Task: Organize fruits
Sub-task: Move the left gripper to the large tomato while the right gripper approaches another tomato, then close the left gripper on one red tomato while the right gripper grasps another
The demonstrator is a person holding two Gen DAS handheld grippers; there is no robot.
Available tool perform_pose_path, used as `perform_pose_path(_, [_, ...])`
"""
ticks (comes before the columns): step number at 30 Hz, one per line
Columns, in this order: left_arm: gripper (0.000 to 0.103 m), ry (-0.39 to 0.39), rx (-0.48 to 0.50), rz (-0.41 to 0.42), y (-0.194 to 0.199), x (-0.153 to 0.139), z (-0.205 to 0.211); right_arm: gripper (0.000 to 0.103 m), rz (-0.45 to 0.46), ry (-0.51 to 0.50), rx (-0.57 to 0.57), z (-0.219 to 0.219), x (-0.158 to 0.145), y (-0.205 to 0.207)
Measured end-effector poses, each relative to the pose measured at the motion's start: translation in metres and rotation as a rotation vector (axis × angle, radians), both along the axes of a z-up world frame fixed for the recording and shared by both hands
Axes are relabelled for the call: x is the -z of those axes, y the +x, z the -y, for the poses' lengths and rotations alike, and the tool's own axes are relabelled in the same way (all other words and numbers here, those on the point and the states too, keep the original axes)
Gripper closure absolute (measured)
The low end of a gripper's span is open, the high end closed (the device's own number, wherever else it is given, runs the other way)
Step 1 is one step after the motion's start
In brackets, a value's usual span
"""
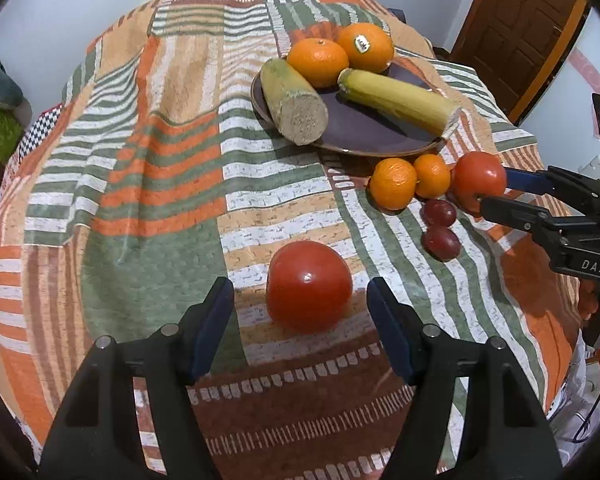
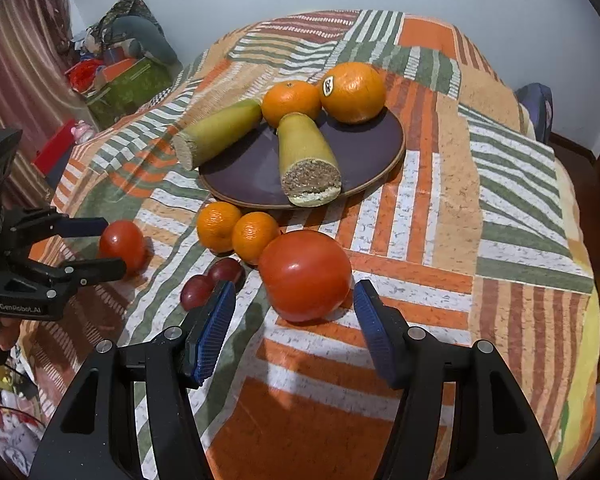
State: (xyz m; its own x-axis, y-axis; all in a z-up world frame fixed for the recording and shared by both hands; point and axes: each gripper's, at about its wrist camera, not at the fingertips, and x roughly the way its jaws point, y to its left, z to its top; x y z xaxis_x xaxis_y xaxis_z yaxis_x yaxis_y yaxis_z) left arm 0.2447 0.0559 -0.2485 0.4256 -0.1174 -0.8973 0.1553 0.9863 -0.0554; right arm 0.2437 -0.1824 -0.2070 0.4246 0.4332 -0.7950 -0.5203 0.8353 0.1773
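Striped patchwork tablecloth [image 1: 148, 184] in orange, green and white covers the table.

- Dark plate [image 1: 360, 128]: two large oranges [image 1: 318, 62], two cut banana pieces [image 1: 294, 102].
- Cloth beside plate: two small mandarins [image 1: 393, 189] touching; two red grapes [image 1: 439, 213] just beside them.
- Left gripper [image 1: 300, 300]: jaws wide, flanking a tomato [image 1: 309, 285] that rests on the cloth, pads apart from it.
- Right gripper [image 2: 296, 304]: jaws wide, either side of a second tomato [image 2: 305, 274], also on the cloth, not clamped.
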Motion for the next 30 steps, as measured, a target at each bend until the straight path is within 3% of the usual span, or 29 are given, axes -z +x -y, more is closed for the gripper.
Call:
perform_pose_path(4, [0.048, -0.013, -0.001, -0.02, 0.005, 0.007, -0.001, 0.047, -0.012, 0.008, 0.001, -0.001, 0.004, 0.004])
perform_pose_path(8, [0.057, -0.032, 0.006, -0.029, 0.006, 0.011, 0.002, 0.056, -0.007, -0.001, 0.0, -0.002, 0.007, 0.007])
perform_pose_path(19, [0.057, -0.018, -0.016, -0.013, 0.004, 0.006, -0.001, 0.057, -0.007, 0.007, 0.002, 0.002, 0.004, 0.007])
perform_pose_path(30, [0.057, -0.042, -0.061, 0.062, 0.009, -0.03, -0.01, 0.057, 0.058, 0.018, 0.016, 0.008, -0.02, 0.001])
